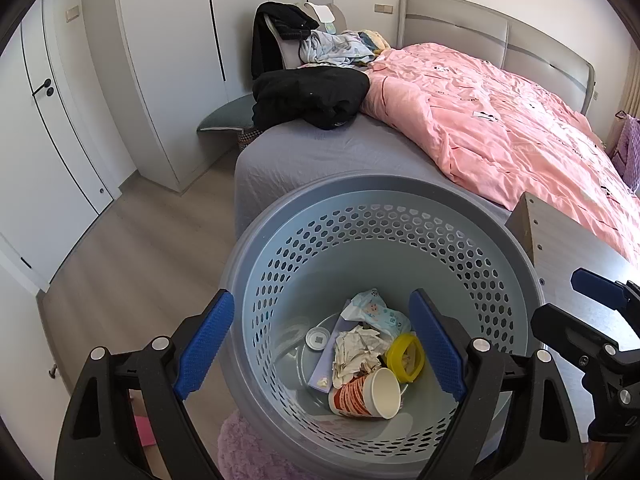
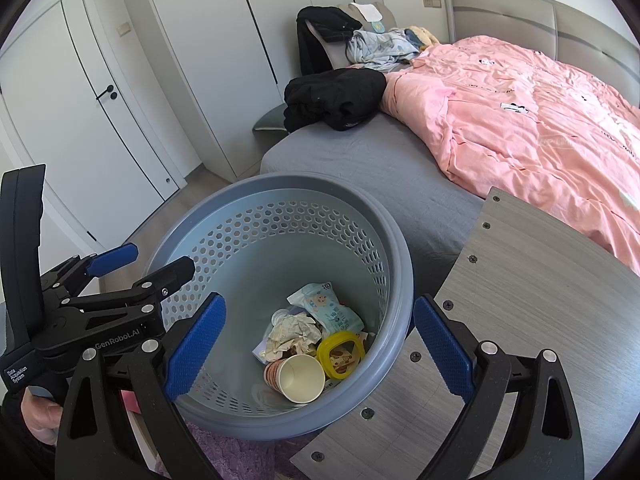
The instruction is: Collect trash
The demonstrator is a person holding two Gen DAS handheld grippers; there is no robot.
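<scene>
A blue-grey perforated basket [image 1: 380, 188] [image 2: 280, 184] stands by the bed corner. At its bottom lie a paper cup [image 1: 368, 394] [image 2: 298, 376] on its side, a yellow lid [image 1: 406, 358] [image 2: 340, 354], crumpled tissue [image 1: 358, 350] [image 2: 294, 334] and a wipes pack [image 1: 378, 310] [image 2: 328, 306]. My left gripper [image 1: 320, 344] [image 2: 146, 266] hovers open above the basket's left side, nothing between its blue pads. To its right my right gripper [image 2: 318, 348] [image 1: 576, 304] hangs open over the basket's right rim, also holding nothing.
A grey wood-grain board [image 2: 520, 320] with screws sits right of the basket. Behind is a bed with a grey sheet [image 1: 320, 148], a pink duvet [image 1: 500, 120] and black clothes [image 1: 312, 96]. White wardrobe doors [image 1: 168, 60] line the left. A purple rug [image 1: 248, 448] lies underneath.
</scene>
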